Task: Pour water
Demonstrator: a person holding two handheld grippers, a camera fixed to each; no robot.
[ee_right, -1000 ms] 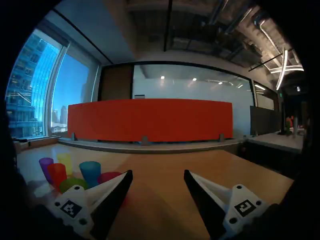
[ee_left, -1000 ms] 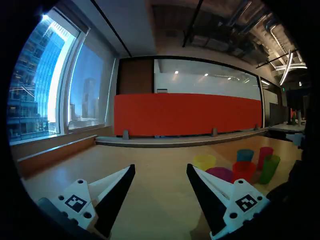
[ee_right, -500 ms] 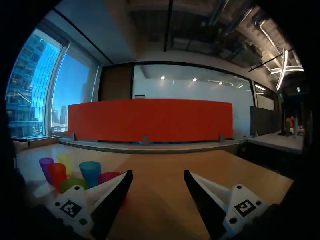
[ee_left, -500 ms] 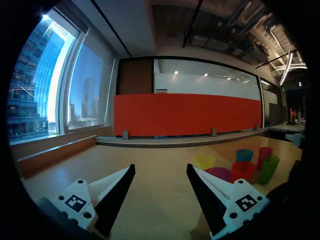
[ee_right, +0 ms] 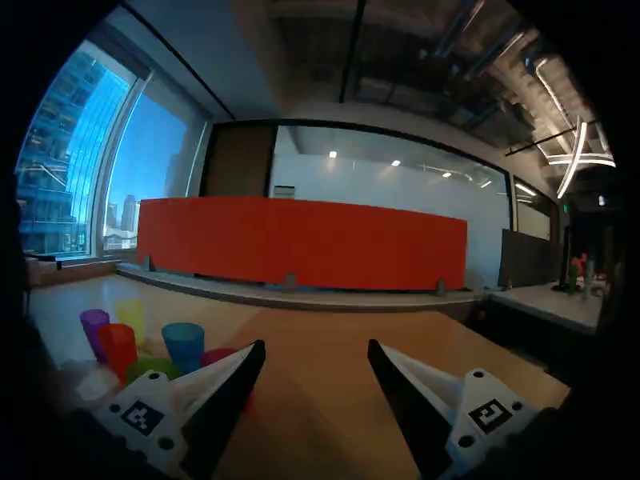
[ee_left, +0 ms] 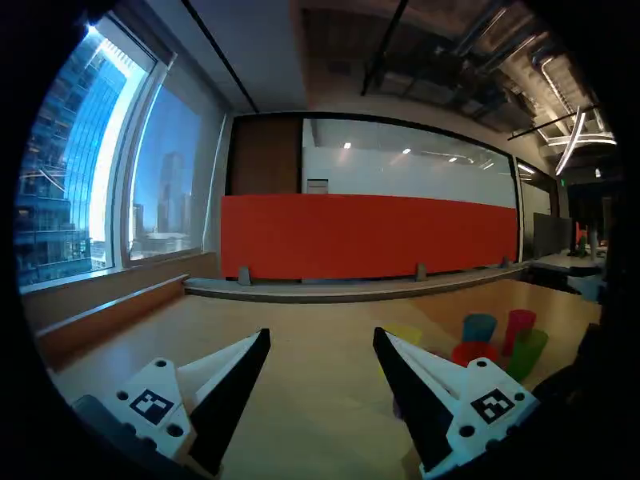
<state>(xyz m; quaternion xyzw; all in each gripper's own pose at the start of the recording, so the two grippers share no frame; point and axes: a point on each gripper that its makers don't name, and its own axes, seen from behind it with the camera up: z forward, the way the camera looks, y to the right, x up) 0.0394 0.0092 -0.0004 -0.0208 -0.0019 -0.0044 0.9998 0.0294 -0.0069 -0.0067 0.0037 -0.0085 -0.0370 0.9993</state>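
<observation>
The left claw (ee_left: pixel 320 332) is wide open and empty above the wooden table (ee_left: pixel 320 416). The coloured translucent plastic cups (ee_left: pixel 478 328) are grouped to its right, partly behind its right finger. The right claw (ee_right: pixel 315 344) is also wide and empty, and the same cups (ee_right: pixel 184 344) lie at its left. All stand upright, mouths up.

No readable text anywhere. Coded square markers (ee_left: pixel 152 406) sit on the left gripper (ee_left: pixel 320 332) at 7 and 5 o'clock, and likewise on the right gripper (ee_right: pixel 316 344). The wall plaque (ee_left: pixel 317 186) near 12 o'clock is too small to read.
</observation>
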